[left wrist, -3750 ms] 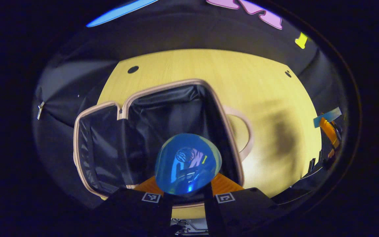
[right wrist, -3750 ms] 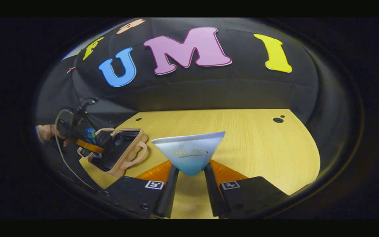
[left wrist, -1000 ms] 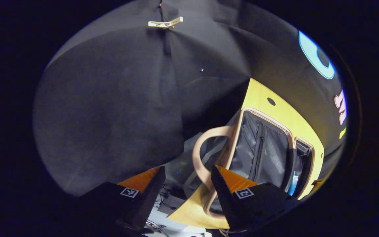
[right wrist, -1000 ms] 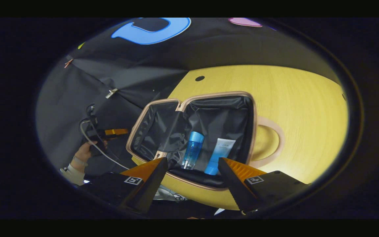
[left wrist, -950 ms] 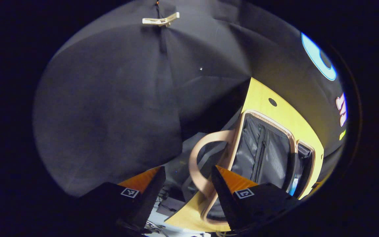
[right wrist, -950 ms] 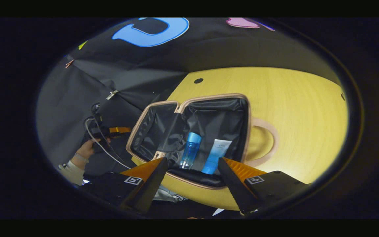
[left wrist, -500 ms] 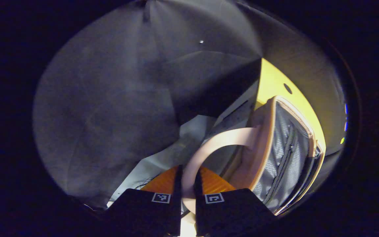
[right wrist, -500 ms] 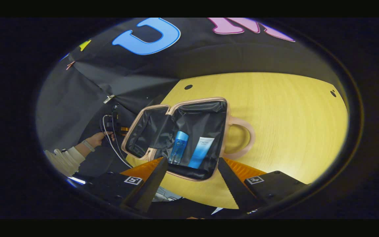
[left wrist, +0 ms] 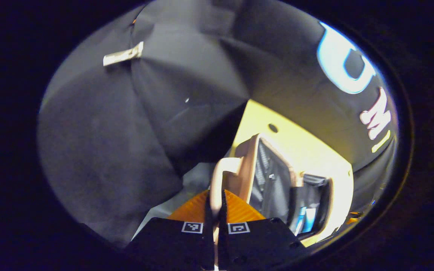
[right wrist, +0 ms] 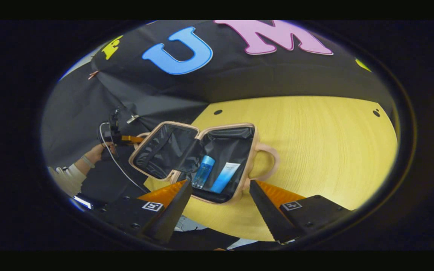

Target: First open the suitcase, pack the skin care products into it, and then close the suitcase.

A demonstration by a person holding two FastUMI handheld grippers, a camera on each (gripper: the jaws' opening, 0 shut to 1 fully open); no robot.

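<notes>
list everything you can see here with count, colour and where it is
suitcase: 1, pink shell, black lining, at the near left of the table, lid half raised
lid handle: 1, pink, on the raised lid
base handle: 1, pink, lying on the table right of the base
bottle: 1, blue, lying in the base
tube: 1, white to blue, in the base beside the bottle
table: 1, yellow wood
clip: 1, pale, on the booth cloth
left gripper: 1, shut on the lid handle
right gripper: 1, open, above the table's near edge
hand: 1, pale sleeve, holding the left gripper
</notes>
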